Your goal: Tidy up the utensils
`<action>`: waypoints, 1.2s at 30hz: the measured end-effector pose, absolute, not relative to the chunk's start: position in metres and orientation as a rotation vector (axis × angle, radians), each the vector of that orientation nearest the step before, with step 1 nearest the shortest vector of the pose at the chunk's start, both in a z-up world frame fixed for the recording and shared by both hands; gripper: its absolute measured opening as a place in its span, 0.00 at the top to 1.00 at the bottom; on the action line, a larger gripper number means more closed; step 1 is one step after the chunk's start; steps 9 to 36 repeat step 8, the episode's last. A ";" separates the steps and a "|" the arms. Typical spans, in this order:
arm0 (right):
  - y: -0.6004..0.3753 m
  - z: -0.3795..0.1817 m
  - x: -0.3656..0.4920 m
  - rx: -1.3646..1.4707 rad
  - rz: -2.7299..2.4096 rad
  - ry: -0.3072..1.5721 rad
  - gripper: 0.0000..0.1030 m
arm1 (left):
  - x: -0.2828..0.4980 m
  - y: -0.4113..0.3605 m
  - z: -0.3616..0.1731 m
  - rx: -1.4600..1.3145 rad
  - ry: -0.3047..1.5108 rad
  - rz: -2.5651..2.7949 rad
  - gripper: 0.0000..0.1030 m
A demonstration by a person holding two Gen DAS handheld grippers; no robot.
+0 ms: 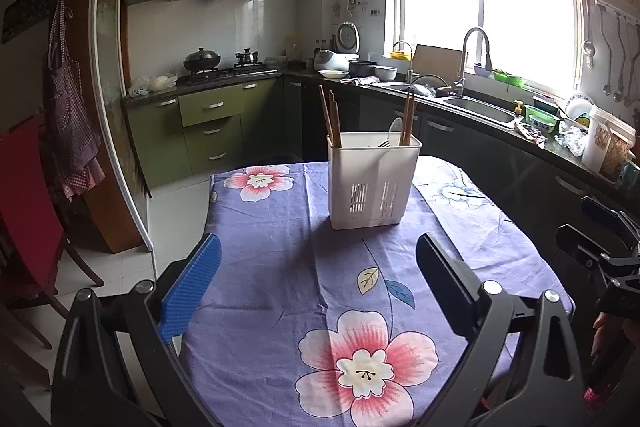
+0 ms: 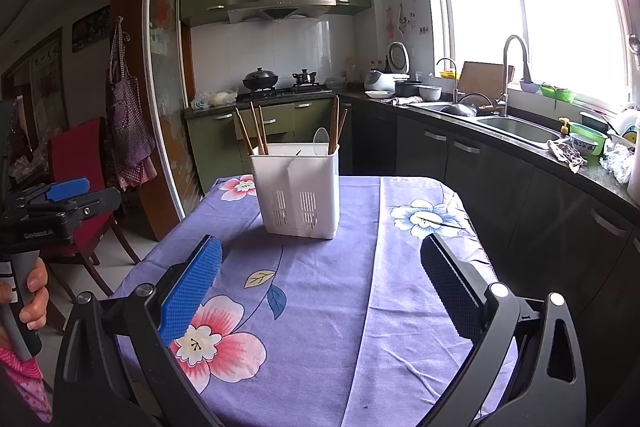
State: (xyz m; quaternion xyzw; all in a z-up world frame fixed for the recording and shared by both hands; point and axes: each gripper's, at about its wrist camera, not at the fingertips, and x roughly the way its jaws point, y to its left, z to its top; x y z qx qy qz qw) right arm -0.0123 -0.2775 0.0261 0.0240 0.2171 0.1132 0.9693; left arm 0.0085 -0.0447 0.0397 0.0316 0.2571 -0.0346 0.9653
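Left wrist view
- Left gripper (image 1: 316, 259): fingers spread wide apart, nothing between them; it hangs above the near half of the table.
- Left finger pad (image 1: 192, 287): blue, ribbed.
- Table (image 1: 276, 227): covered by a purple cloth with pink and white flowers.
- Utensil holder (image 1: 370, 179): white plastic caddy, upright on the far half of the table, slotted vents low on its front wall.
- Chopsticks (image 1: 331, 119): brown sticks; one bunch leans in the left end of the holder, another stands at the right end.
- Spoon (image 1: 394, 131): pale, bowl up, inside the holder between the two bunches.
- Right gripper (image 1: 600, 239): seen at the right edge, side on; whether its fingers are apart cannot be told here.
- Sink (image 1: 480, 109): steel, set in the counter under the window, well behind the table.

Right wrist view
- Right gripper (image 2: 322, 267): fingers wide apart, nothing gripped; it hangs above the near half of the table (image 2: 328, 287).
- Utensil holder (image 2: 298, 187): upright, ahead of the fingers and slightly left of centre, well apart from them.
- Chopsticks (image 2: 253, 131): bunches at the left and right ends of the holder.
- Spoon (image 2: 321, 135): upright near the right bunch.
- Left gripper (image 2: 68, 195): at the left edge, level, blue pad uppermost.
- Hand (image 2: 34, 297): wrapped around the left gripper's grey handle, by a pink sleeve.
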 end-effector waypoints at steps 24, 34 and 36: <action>-0.277 0.026 -0.012 0.048 0.228 0.439 0.05 | 0.011 -0.040 0.042 0.052 0.525 -0.036 0.07; -0.277 0.026 -0.012 0.048 0.228 0.439 0.05 | 0.011 -0.040 0.042 0.052 0.525 -0.036 0.07; -0.277 0.026 -0.012 0.048 0.228 0.439 0.05 | 0.011 -0.040 0.042 0.052 0.525 -0.036 0.07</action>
